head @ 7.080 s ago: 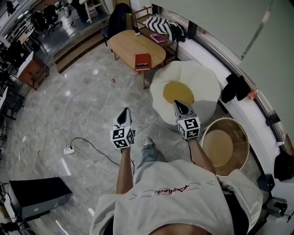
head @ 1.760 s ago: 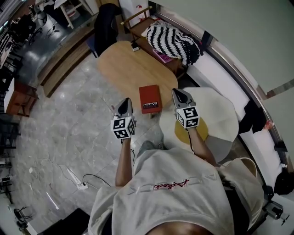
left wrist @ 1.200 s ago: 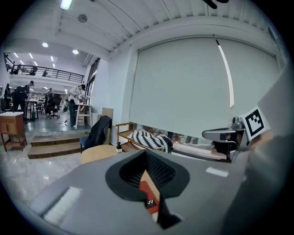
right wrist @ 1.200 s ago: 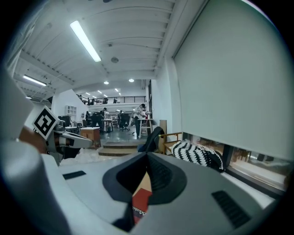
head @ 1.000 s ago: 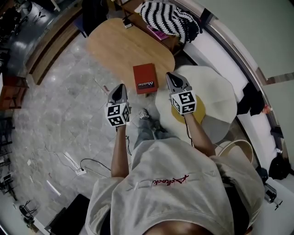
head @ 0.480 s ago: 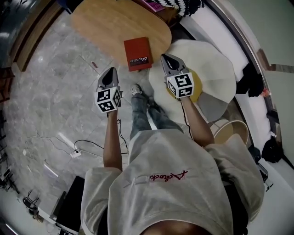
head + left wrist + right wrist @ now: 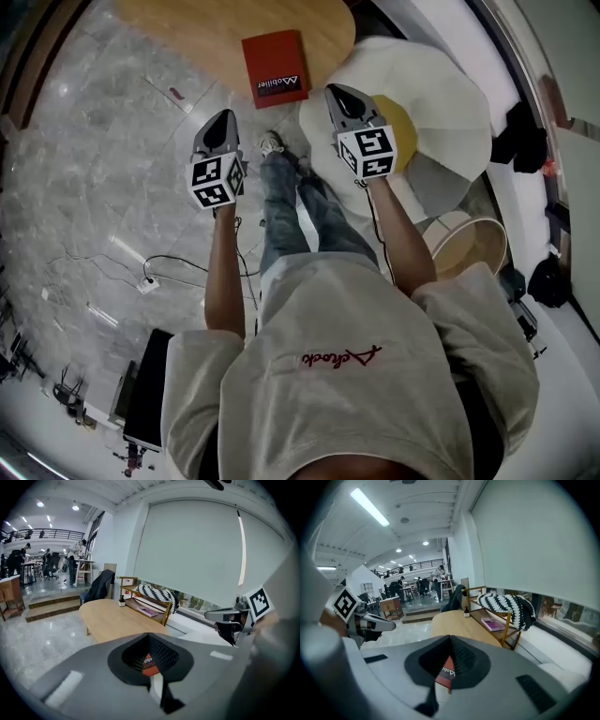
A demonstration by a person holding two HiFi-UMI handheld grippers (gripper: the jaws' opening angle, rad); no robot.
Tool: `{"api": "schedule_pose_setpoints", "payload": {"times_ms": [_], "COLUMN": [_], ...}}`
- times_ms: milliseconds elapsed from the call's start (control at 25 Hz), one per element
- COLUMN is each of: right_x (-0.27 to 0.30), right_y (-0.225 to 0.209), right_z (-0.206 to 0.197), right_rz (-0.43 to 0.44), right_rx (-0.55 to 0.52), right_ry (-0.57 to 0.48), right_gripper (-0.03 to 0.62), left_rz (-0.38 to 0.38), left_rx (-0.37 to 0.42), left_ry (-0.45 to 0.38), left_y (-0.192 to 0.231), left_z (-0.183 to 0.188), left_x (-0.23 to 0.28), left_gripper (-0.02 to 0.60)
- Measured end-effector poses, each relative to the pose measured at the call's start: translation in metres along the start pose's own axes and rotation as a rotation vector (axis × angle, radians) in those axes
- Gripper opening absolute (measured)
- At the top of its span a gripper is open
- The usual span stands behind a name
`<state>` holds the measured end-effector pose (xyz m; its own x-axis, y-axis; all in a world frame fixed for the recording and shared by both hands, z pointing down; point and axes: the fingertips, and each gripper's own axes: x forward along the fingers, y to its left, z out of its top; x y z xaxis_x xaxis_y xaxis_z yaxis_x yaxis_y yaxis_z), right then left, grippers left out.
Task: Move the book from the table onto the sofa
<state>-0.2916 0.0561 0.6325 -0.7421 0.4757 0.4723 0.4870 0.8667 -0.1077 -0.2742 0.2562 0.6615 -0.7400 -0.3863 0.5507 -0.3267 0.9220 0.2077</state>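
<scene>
A red book [image 7: 274, 67] lies flat on the near end of the oval wooden table [image 7: 187, 28]. Just short of it my left gripper [image 7: 222, 117] hangs shut over the marble floor, a little left of the book. To the book's right my right gripper [image 7: 336, 92] is shut too, at the edge of the white round seat with a yellow centre [image 7: 441, 89]. Neither touches the book. In the left gripper view the book [image 7: 149, 663] shows through the gap behind the shut left gripper [image 7: 149, 637]. The right gripper view shows the book [image 7: 447, 672] behind the right gripper [image 7: 450, 638].
A low shelf with a striped black-and-white blanket [image 7: 157, 597] stands behind the table, beside a chair with a dark jacket [image 7: 99, 585]. A round wooden tub [image 7: 469, 246] sits right of me. A cable and power strip [image 7: 145, 281] and a black box [image 7: 150, 394] lie on the floor.
Both grippers have sunk, still shut and side by side. The book and table have slid toward the top of the head view as I came close to the table's near end.
</scene>
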Motion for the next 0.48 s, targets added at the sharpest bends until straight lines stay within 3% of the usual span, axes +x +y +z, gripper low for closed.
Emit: {"api": "schedule_pose_setpoints", "payload": {"times_ms": [480], "right_x": [0.034], "right_y": [-0.01], "right_z": [-0.073], "right_rz": [-0.011], "right_rx": [0.042], "right_ry": [0.115], "right_gripper": [0.009], "left_rz": [-0.022], "left_rx": [-0.048], "left_ry": [0.099], "left_y": [0.017], "left_z": [-0.061], "left_x": [0.042], "left_gripper": [0.009]}}
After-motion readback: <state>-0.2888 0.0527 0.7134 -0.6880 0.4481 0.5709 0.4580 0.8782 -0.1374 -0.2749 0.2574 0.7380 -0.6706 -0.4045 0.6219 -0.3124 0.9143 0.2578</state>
